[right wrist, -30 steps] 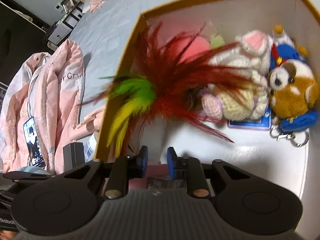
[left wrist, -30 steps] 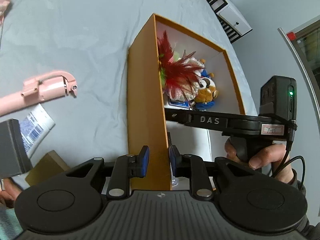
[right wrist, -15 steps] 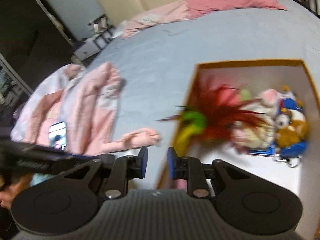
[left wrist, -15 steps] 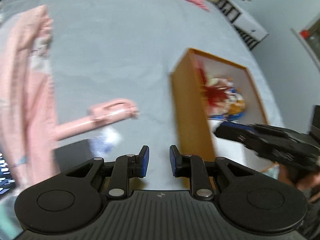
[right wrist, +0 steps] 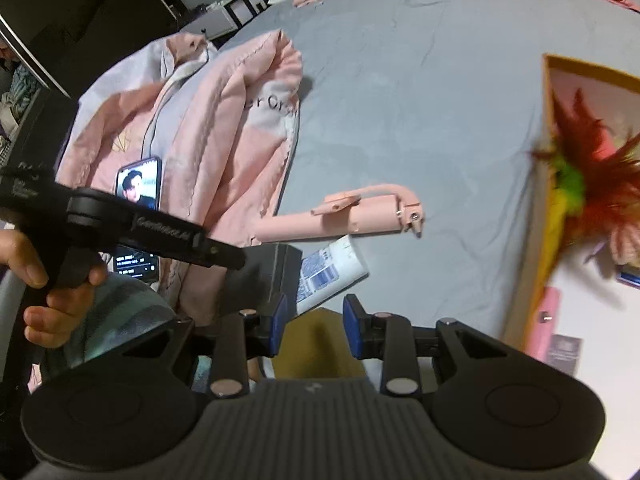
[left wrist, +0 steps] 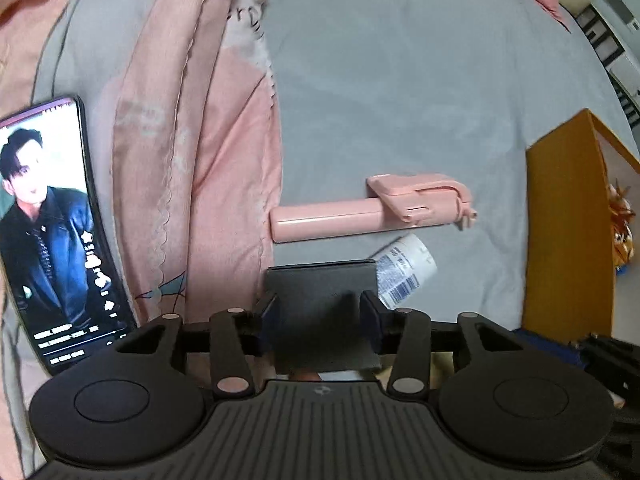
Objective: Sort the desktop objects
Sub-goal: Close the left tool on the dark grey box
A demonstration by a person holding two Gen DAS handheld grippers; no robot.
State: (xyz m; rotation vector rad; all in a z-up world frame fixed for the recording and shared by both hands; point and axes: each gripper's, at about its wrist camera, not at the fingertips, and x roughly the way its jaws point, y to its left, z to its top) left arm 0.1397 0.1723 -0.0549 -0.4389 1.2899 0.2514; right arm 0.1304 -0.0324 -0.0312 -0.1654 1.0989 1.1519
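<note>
Now the dark grey box (left wrist: 320,300) sits between my left gripper (left wrist: 320,312)'s spread fingers, no contact visible; a second ago these straddled the orange box (left wrist: 568,232) wall, nearly closed. So the next pick is starting. It lies near, right of the pink jacket (left wrist: 208,160), beside the white tube (left wrist: 404,272) and pink selfie stick (left wrist: 372,212). Right gripper (right wrist: 314,320) has withdrawn from the orange box, jaws wider, empty.

Bed (left wrist: 400,80); selfie stick (left wrist: 372,212); box (left wrist: 568,232).
</note>
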